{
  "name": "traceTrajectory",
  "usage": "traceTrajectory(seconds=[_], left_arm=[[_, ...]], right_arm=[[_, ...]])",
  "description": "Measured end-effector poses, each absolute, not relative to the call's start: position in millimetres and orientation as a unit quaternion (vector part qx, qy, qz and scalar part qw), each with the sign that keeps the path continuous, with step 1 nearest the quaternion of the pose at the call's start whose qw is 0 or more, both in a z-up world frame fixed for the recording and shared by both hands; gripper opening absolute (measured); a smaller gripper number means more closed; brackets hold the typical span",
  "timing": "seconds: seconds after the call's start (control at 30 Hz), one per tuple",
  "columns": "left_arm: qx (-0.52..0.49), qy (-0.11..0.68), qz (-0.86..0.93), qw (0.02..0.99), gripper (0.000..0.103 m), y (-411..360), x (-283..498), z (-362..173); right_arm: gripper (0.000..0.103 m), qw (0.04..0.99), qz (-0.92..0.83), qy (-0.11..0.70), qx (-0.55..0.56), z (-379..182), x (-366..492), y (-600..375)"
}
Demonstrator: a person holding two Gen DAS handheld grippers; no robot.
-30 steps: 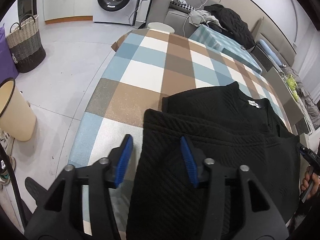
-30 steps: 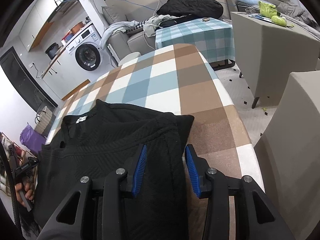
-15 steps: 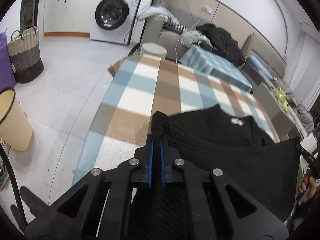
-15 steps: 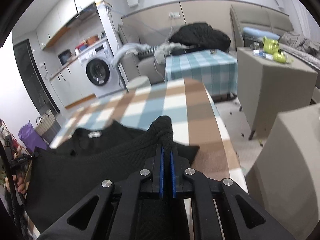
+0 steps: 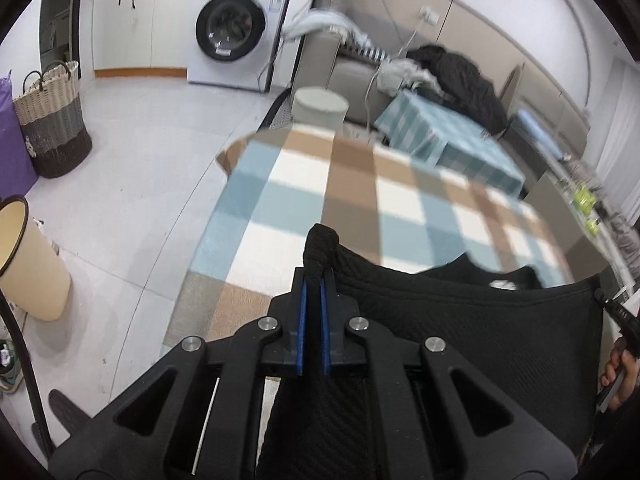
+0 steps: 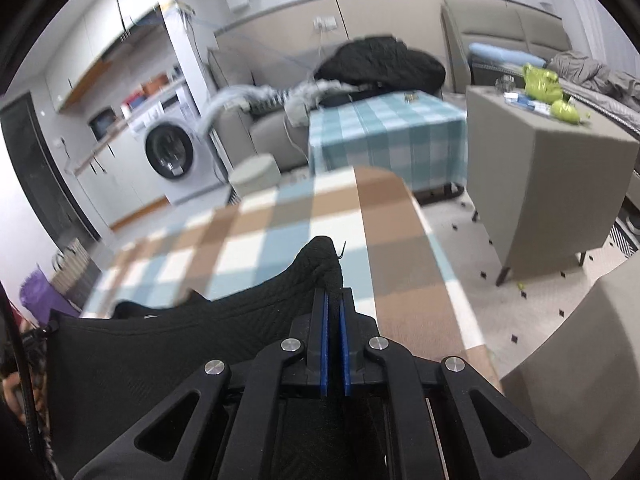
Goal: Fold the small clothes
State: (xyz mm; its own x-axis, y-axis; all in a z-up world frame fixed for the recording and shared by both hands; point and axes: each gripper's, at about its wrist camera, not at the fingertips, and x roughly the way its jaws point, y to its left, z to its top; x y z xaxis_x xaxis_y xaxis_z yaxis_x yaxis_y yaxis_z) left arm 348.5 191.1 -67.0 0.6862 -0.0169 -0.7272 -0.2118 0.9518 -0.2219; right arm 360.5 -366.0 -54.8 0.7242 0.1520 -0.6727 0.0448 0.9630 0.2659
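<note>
Both pinching: left gripper (image 5: 313, 304) and right gripper (image 6: 334, 320) each clamp a corner of the black garment (image 5: 460, 320), lifted above the checked table (image 5: 360, 184). Neck label (image 5: 504, 284) white, unreadable.

Top (image 5: 460, 320): black knit cloth, ribbed, matt. Worktop (image 5: 304, 184): checked cloth cover, matt. Left gripper (image 5: 314, 280): matt black plastic, blue ridged fingers (image 5: 303, 320), shiny metal bolts. Basket (image 5: 52, 120): woven wicker. Floor (image 5: 140, 140): smooth glossy tile.
</note>
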Motion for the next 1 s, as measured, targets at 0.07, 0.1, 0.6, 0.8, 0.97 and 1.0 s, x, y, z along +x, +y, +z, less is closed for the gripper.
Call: traceTrajectory(seconds=[0.07,0.1,0.6,0.8,0.97,1.0], left_arm=[[-0.144,0.416,0.068,0.895,0.005,192.1,354.7,-80.2],[-0.150,0.423,0.064,0.891,0.007,193.6,353.1,-84.6],[-0.185,0.405,0.059,0.894,0.050,185.6,126.6,-80.0],[-0.154,0.451,0.016,0.879,0.051,150.1,63.8,-103.2],[-0.157,0.457,-0.007,0.875,0.050,130.3,52.5,-115.8],[-0.154,0.455,-0.011,0.877,0.050,126.5,53.0,-115.9]], right_arm=[[0.006,0.909,0.015,0.400,0.120,-69.3,369.2,-363.4],[0.009,0.900,0.011,0.418,0.121,-77.0,372.0,-364.1],[0.049,0.865,0.102,0.428,0.239,-75.0,156.4,-394.9],[0.053,0.857,0.119,0.439,0.242,-86.1,93.3,-392.1],[0.053,0.858,0.150,0.436,0.226,-87.3,82.5,-380.7],[0.053,0.859,0.150,0.437,0.218,-87.5,82.3,-376.7]])
